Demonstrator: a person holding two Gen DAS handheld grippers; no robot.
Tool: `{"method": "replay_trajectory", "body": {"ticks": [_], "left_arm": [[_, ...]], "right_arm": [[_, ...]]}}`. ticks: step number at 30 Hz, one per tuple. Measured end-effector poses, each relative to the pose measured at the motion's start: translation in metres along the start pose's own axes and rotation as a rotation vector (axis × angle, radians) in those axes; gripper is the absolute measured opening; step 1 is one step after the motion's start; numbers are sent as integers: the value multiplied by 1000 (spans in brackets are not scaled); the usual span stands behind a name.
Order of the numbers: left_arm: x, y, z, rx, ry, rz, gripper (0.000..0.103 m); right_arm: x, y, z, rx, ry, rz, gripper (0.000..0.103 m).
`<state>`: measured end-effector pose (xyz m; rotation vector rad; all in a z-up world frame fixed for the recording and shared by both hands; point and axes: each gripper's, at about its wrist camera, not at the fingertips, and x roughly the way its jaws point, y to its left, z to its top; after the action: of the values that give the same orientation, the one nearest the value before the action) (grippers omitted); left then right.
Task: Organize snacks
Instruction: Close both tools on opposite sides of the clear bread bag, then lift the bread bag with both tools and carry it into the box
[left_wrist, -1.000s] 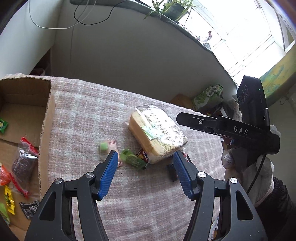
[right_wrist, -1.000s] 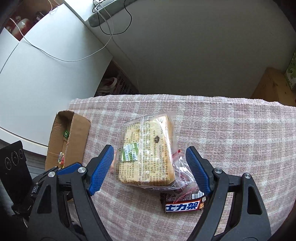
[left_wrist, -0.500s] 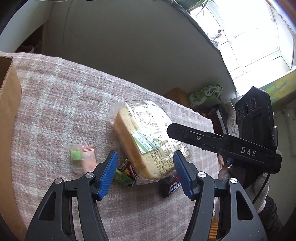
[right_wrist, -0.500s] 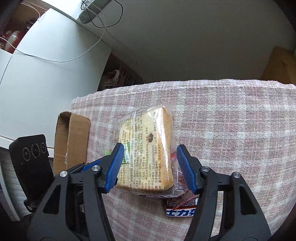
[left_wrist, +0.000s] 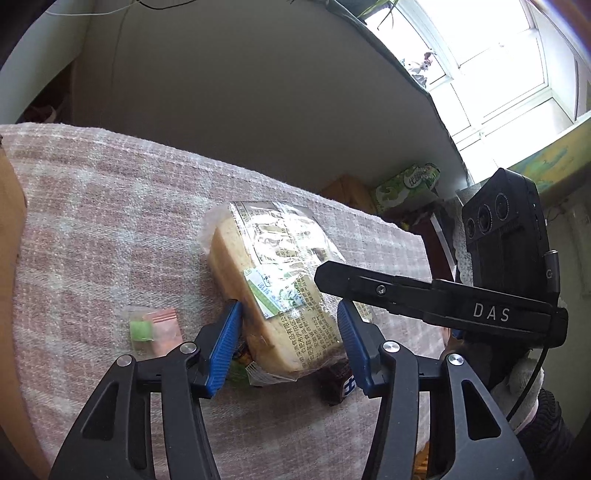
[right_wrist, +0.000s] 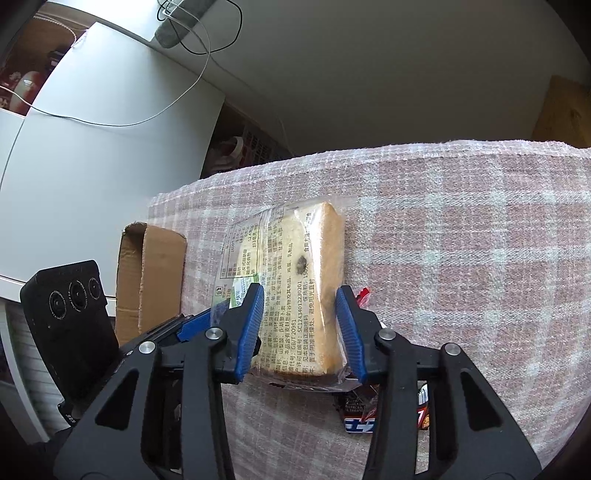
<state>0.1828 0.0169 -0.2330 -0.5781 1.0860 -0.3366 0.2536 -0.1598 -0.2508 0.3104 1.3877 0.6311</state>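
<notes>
Left wrist view: left tool (left_wrist: 290, 338) is straddling the near end of the bread pack (left_wrist: 275, 286), blue pads right beside the wrapper on both sides but not clearly pressing, so I'm calling it open. The pack is lying flat on the checked worktop (left_wrist: 92, 221), resting partly on smaller snacks. A candy packet (left_wrist: 153, 330) w/ green and pink pieces is sitting just left of it. The right tool's finger is reaching across over the pack.

Right wrist view: right tool (right_wrist: 299, 326) is squeezing the pack (right_wrist: 291, 295) across its width, pads touching wrapper, gripping it. A chocolate bar (right_wrist: 384, 415) is poking out under the near corner; the cardboard box (right_wrist: 147, 273) is standing off to the left.

Risk, imo: slick, loose film could slide between pads, soft bread could get crushed, and lifting might drag the bar along.
</notes>
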Motion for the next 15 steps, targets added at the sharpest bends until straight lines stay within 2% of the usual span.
{"method": "replay_trajectory", "body": {"ticks": [15], "left_arm": [[-43,-4,-8,63,-69,-1,51]], "right_arm": [[-28,32,-8,-53,-44,30,42]]}}
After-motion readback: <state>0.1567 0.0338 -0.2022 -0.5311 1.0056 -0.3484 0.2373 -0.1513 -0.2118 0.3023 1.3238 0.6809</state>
